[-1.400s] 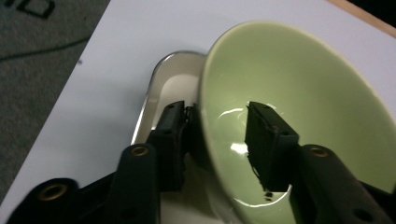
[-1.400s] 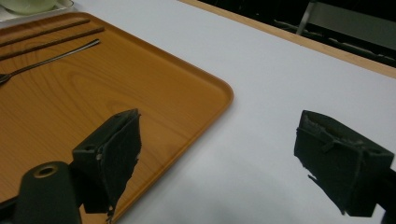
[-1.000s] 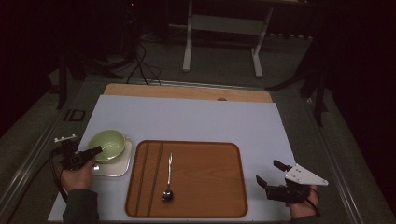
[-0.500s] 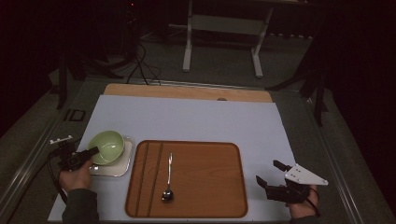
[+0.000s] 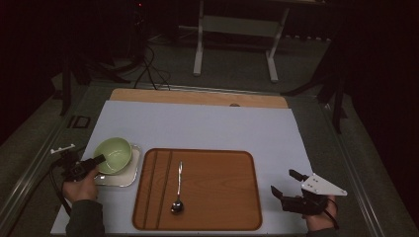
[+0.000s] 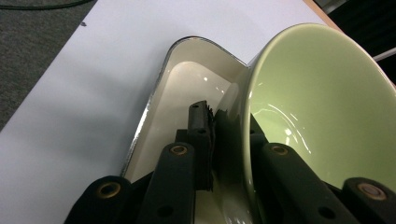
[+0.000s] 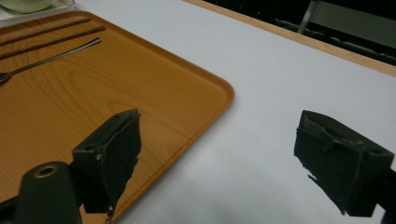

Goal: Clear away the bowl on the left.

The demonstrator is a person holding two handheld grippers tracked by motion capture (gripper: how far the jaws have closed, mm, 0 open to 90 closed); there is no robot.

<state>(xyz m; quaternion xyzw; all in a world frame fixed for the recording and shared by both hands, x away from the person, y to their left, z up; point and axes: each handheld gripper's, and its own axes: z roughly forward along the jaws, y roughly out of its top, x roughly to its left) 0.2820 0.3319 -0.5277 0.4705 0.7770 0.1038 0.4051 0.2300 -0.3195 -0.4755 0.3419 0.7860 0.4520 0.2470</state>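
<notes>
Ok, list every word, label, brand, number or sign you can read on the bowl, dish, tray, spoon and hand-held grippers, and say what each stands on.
No readable text anywhere.
Green bowl: plain glaze, no mark.
White dish: no mark.
Wooden tray: bare wood grain.
Spoon: too small to tell any stamp.
Left hand-held gripper, shut on the green bowl: no label.
Right hand-held gripper, open: no label.
Small dark rectangle beside the mat: too small and dim to read.

I see a dark olive sleeve [image 5: 85,217] on the left forearm. Left gripper [image 6: 224,135]: black jaws, brass-coloured pivot screws [image 6: 179,150], a black cable [image 5: 55,183] trailing behind. Right gripper [image 7: 219,158]: same black build, rough frayed pads [image 7: 122,154], white three-cornered plate [image 5: 323,184] with small holes on top.
</notes>
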